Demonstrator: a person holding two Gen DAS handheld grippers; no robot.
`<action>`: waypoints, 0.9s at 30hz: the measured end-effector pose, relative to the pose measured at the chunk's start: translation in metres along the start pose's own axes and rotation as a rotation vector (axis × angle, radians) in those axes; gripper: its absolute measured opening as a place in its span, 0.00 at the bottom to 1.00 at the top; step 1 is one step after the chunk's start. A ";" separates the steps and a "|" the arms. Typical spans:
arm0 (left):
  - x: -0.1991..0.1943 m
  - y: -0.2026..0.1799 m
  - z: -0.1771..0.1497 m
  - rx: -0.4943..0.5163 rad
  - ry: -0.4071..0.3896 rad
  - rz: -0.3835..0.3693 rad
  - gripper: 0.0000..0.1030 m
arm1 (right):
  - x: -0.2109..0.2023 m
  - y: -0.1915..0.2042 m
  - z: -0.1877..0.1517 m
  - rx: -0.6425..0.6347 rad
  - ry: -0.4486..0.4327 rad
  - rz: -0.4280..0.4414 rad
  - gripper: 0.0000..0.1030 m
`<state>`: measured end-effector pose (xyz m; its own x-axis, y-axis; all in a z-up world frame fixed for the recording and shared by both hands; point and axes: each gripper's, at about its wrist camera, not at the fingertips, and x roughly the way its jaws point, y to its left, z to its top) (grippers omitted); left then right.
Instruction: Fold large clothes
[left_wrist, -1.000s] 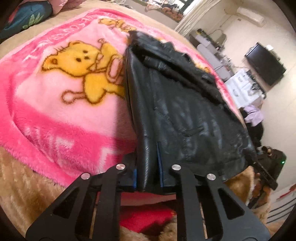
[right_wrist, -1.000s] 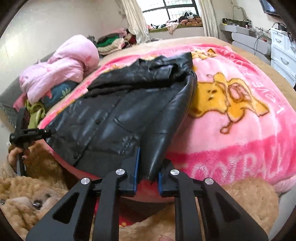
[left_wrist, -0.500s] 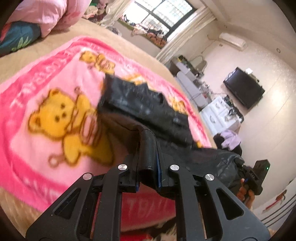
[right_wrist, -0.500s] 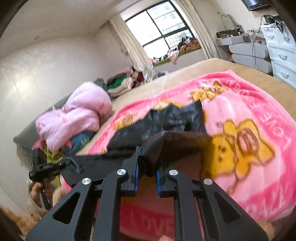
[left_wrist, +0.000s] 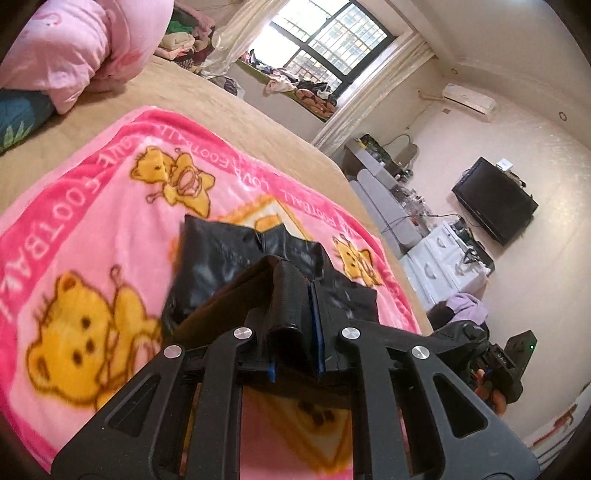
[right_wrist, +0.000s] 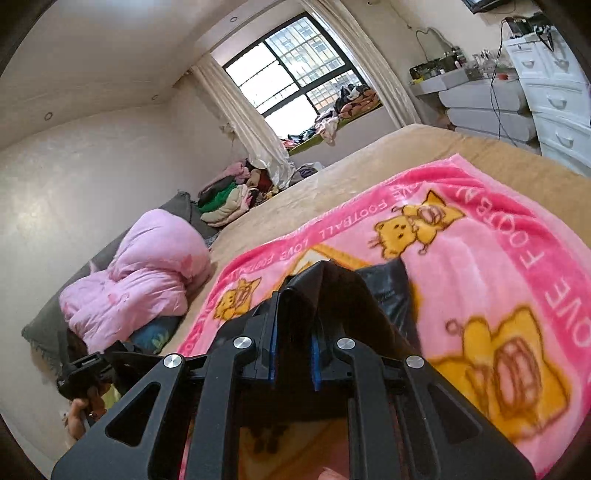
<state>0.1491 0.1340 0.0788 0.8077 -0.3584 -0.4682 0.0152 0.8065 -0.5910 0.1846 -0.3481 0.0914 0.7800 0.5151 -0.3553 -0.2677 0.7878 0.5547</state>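
Left wrist view: left gripper (left_wrist: 295, 345) clamped narrow on a bunched hem corner of the black leather jacket (left_wrist: 236, 254), raised above the pink bear blanket (left_wrist: 92, 229) on the bed (left_wrist: 221, 110); far part of the jacket lying flat. Fold under way, not laid down yet.

Right wrist view: right gripper (right_wrist: 293, 356) pinched nearly closed on the other jacket corner, brown lining showing. Left to do, by the look: carrying both corners across, laying down, smoothing.

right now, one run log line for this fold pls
step: folding jacket over | left gripper: shut on hem | right gripper: shut on hem | hem: lifted off blanket | far end: on blanket
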 end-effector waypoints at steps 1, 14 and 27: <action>0.007 0.000 0.006 0.002 0.000 0.009 0.08 | 0.004 0.000 0.004 -0.005 0.003 -0.009 0.12; 0.075 0.017 0.038 -0.022 0.046 0.129 0.09 | 0.088 -0.029 0.025 0.040 0.056 -0.111 0.18; 0.139 0.056 0.041 -0.018 0.148 0.206 0.22 | 0.161 -0.065 0.020 0.083 0.160 -0.281 0.34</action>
<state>0.2866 0.1487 0.0081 0.6975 -0.2533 -0.6703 -0.1520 0.8618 -0.4839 0.3387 -0.3226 0.0130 0.7162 0.3329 -0.6133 -0.0024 0.8801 0.4749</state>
